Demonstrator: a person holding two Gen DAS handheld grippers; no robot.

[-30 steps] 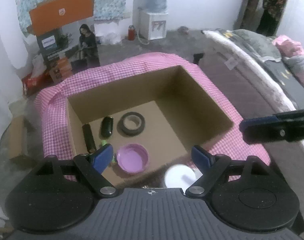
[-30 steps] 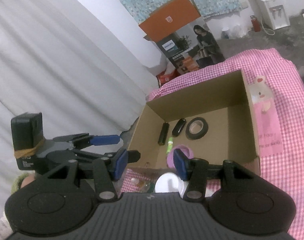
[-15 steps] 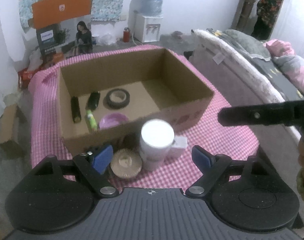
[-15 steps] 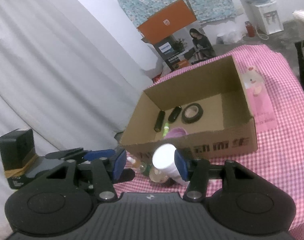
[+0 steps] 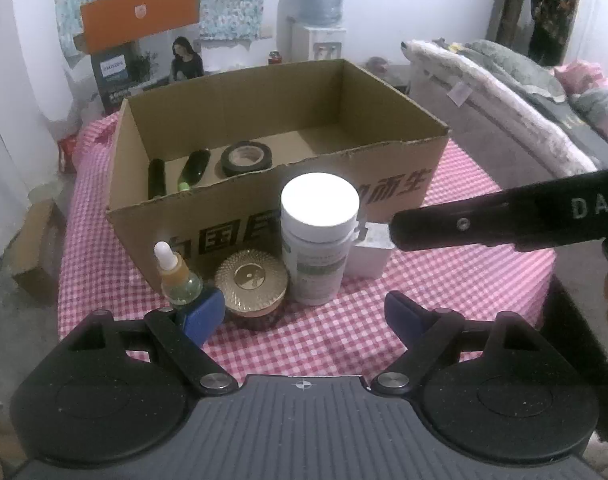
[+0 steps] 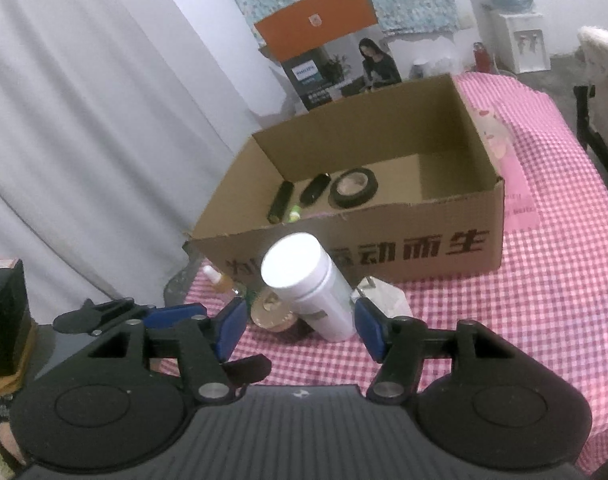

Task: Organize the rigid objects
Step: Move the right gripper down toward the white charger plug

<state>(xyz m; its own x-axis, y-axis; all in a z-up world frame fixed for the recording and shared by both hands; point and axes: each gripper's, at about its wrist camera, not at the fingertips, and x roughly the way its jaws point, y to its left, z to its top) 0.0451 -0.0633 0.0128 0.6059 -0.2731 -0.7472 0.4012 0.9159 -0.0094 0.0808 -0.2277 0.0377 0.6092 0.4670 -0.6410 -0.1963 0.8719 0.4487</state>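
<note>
Your left gripper [image 5: 304, 316] sits lower than a second ago – then it looked down into box [image 5: 383, 184], now it faces box's front wall. Jaws wide, holding nothing; gold jar [image 5: 251, 283] and white bottle [image 5: 319, 236] stand on cloth [image 5: 443, 296] ahead of fingers. Your right gripper [image 6: 300, 328] has dropped too – jaws opening, wider than before, bottle [image 6: 304, 280] between them, untouched. Tape [image 5: 246, 158] and dark tubes remain inside box.
</note>
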